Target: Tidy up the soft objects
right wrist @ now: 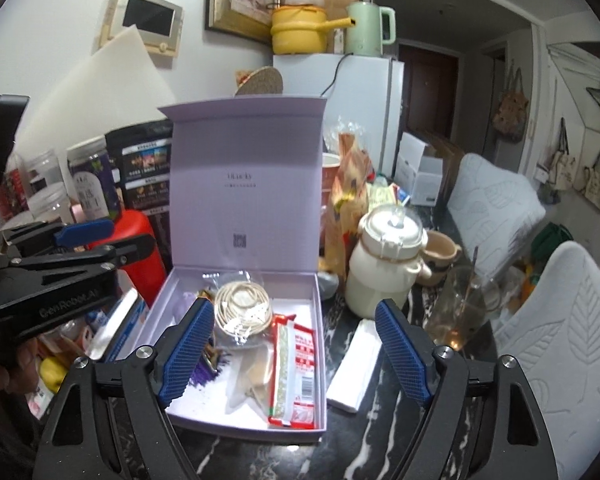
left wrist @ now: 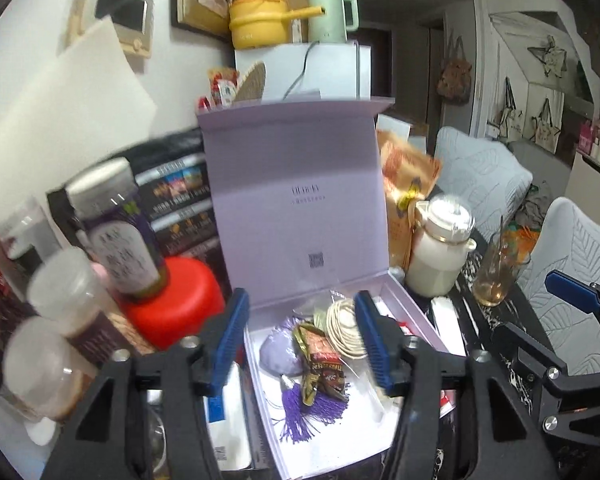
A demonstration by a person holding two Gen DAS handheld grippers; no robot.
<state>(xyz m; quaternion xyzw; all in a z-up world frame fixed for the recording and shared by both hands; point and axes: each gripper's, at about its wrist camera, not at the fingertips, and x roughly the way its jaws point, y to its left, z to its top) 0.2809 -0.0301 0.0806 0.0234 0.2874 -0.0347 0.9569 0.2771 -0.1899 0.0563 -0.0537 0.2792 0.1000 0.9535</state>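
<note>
- Box (right wrist: 318,276) sits open on the dark table, lid (right wrist: 246,176) propped upright at the back; probably left up so soft items can drop straight in.
- Left gripper (left wrist: 300,340): jaws apart, nothing between the pads; box floor shows through the gap.
- Right gripper (right wrist: 296,352): jaws wide apart, empty, aimed down at the box front.
- Soft items already lie in the box: cord coil (right wrist: 242,310), red packet (right wrist: 294,376), clear pouch (right wrist: 250,376), just ahead of the right gripper and between its fingers.
- Judgement: both tools empty above a filled box, so a drop-off looks done; napkin (right wrist: 354,364) outside the box, inside the right finger, may be next.
- Left view only: purple sachet (left wrist: 278,356), tassel (left wrist: 304,412), snack wrapper (left wrist: 320,360), mostly blocked in the right view by its left finger.
- Right view only: red packet in full, napkin, box front edge.
- Jars (left wrist: 120,232) crowd the left gripper's left side; tight clearance there.
</note>
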